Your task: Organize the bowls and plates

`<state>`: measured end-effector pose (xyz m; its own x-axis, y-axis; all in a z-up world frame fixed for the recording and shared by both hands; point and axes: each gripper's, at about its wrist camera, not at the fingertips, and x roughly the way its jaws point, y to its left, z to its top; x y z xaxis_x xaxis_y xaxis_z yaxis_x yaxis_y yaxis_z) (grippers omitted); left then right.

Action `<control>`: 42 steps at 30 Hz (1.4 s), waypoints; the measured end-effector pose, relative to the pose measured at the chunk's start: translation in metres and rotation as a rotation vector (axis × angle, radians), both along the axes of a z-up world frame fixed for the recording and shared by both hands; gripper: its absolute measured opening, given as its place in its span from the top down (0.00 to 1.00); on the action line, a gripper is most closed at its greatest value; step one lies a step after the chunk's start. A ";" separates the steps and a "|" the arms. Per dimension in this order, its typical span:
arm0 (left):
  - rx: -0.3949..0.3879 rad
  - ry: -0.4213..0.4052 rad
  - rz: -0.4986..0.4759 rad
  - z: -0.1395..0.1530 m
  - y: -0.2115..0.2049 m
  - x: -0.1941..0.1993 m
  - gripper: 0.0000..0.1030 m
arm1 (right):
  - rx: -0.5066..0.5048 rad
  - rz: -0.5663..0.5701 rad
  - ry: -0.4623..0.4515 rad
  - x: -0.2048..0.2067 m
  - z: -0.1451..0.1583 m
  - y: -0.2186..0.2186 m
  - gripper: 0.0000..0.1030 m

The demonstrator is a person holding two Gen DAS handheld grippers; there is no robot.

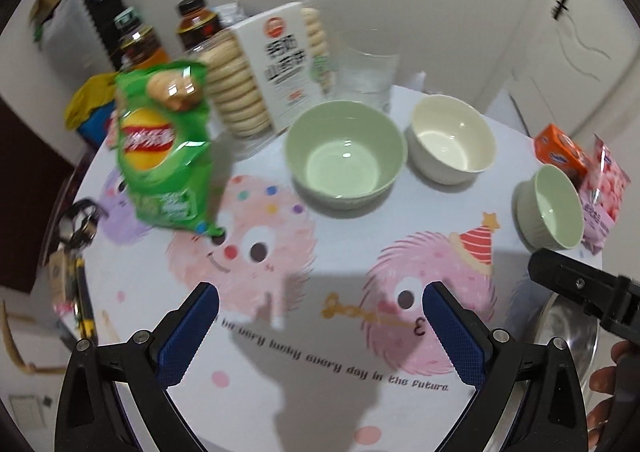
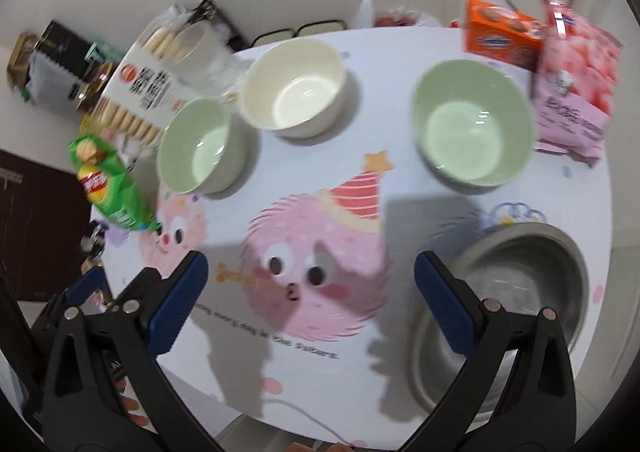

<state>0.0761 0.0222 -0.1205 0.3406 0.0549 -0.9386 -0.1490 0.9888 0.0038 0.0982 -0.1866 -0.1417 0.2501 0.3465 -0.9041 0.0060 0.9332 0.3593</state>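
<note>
Three bowls stand on a round table with a cartoon cloth (image 1: 280,352). A green bowl (image 1: 346,154) sits mid-table, shown at left in the right wrist view (image 2: 198,146). A cream bowl (image 1: 450,138) stands beside it (image 2: 296,86). A second green bowl (image 1: 550,206) sits at the right (image 2: 474,128). A steel bowl (image 2: 516,292) rests near the front right edge (image 1: 568,336). My left gripper (image 1: 320,308) is open and empty above the cloth. My right gripper (image 2: 310,276) is open and empty, its right finger over the steel bowl's rim.
A green chip bag (image 1: 164,152), a biscuit pack (image 1: 264,64), a clear glass (image 1: 366,72) and bottles (image 1: 136,40) crowd the back left. An orange box (image 2: 500,34) and a pink snack bag (image 2: 572,80) stand at the right. Utensils (image 1: 76,260) lie off the left edge.
</note>
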 end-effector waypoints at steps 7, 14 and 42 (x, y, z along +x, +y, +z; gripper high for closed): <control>0.007 -0.001 0.034 0.001 0.008 -0.010 0.00 | 0.030 0.030 0.042 0.004 -0.006 0.016 0.00; -0.052 -0.030 -0.100 -0.005 -0.004 0.024 0.00 | 0.029 -0.070 0.036 0.013 -0.003 0.000 0.00; -0.148 0.014 -0.741 -0.038 -0.228 0.139 0.00 | 0.097 -0.673 0.228 0.024 -0.057 -0.196 0.00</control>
<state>0.2148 -0.2059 -0.1586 0.2272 -0.3108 -0.9229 0.5541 0.8206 -0.1400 0.1222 -0.3831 -0.1984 0.2467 0.2648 -0.9322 0.6535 0.6648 0.3618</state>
